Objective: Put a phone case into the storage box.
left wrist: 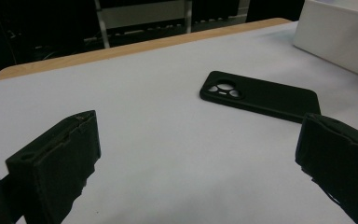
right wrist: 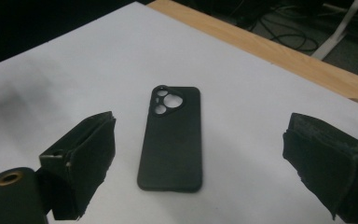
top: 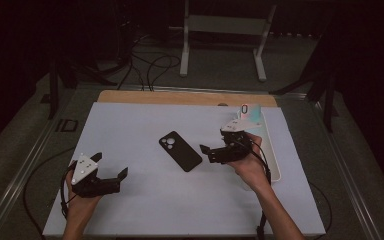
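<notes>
Plainly, the black phone case (right wrist: 171, 137) lies flat on the white mat (top: 145, 200), straight ahead of the right gripper (top: 220, 147) and framed between its spread jaws, long axis running away from them, camera cutouts at the far end. That gripper is nearer; the left gripper (top: 111, 172), jaws also apart, sits well off. No readable branding shows.

one black phone case (top: 180, 150), one white tray (top: 274, 150), two grippers: left gripper (top: 111, 173), right gripper (top: 214, 143).
</notes>
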Available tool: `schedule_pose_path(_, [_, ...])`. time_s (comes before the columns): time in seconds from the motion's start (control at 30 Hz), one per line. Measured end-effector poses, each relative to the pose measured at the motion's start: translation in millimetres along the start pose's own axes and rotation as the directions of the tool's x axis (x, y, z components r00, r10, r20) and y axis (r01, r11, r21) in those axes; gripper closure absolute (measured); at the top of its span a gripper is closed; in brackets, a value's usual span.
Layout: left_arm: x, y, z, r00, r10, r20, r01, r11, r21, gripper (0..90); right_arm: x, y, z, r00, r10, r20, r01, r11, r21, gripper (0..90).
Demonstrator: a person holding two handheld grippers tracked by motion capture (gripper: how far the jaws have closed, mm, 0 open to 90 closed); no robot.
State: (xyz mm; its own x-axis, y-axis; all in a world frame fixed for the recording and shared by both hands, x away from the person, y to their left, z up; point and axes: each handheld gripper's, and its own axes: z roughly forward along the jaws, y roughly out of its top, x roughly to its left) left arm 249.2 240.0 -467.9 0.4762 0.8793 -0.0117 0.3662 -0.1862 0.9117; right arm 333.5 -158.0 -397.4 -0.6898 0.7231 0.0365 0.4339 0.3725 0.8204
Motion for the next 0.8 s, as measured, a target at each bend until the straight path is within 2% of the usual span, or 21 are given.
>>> schedule_pose_path(0.17, [0.6, 0.1, -0.7, 1.0000, -0.003, 0.000, 0.003, 1.0000, 0.000, 0.4, 3.8, 6.6, 10.8, 0.9998, -0.018, -0.010, 0.018, 0.999, 0.033, 9.3])
schedule_pose_path(0.3, [0.5, -0.1, -0.5, 1.0000, -0.003, 0.001, 0.003, 1.0000, 0.000, 0.4, 8.4, 12.3, 23.0, 0.9993, -0.034, -0.015, 0.035, 0.996, 0.081, 8.8])
schedule_pose_path(0.8, [0.5, -0.4, -0.4, 1.0000, -0.003, 0.004, 0.003, 1.0000, 0.001, 0.4, 11.1, 16.0, 49.4, 0.9979, -0.053, -0.036, 0.058, 0.987, 0.149, 8.2])
